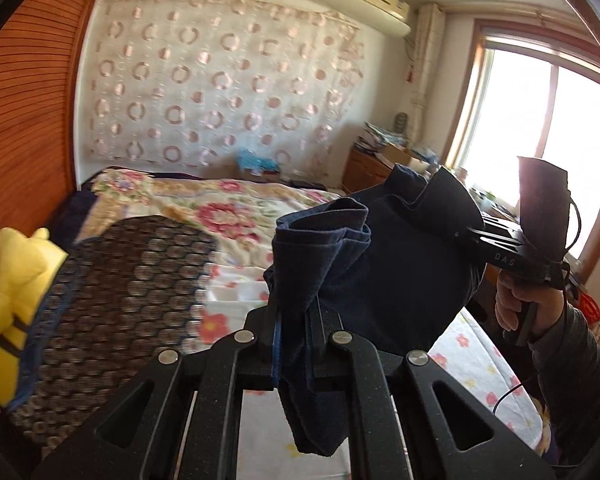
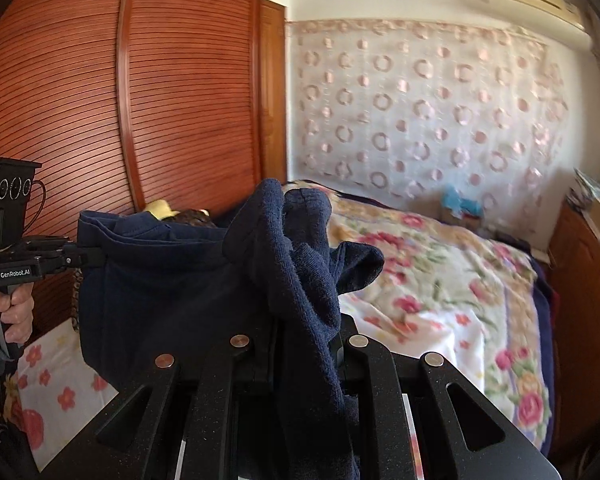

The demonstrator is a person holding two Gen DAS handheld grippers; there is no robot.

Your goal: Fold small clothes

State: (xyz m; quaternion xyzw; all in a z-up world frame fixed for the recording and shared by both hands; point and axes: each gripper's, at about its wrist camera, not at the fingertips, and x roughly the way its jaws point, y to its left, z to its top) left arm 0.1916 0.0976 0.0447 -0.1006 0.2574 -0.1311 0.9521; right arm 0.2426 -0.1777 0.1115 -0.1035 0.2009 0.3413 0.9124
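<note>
A small dark navy garment (image 1: 396,264) hangs in the air above the bed, stretched between both grippers. My left gripper (image 1: 294,320) is shut on one bunched edge of it; cloth hangs down between its fingers. It also shows in the right wrist view (image 2: 88,258) at the left, pinching the garment (image 2: 172,292). My right gripper (image 2: 306,340) is shut on the other bunched edge. In the left wrist view the right gripper (image 1: 466,234) is at the right, its tips buried in the cloth.
Below is a bed with a floral quilt (image 1: 228,208) and a flowered white sheet (image 1: 472,364). A dark patterned pillow (image 1: 132,280) and a yellow plush toy (image 1: 16,280) lie at the left. A wooden wardrobe (image 2: 160,92) stands beside the bed, a dresser (image 2: 588,280) and window (image 1: 548,136) at the right.
</note>
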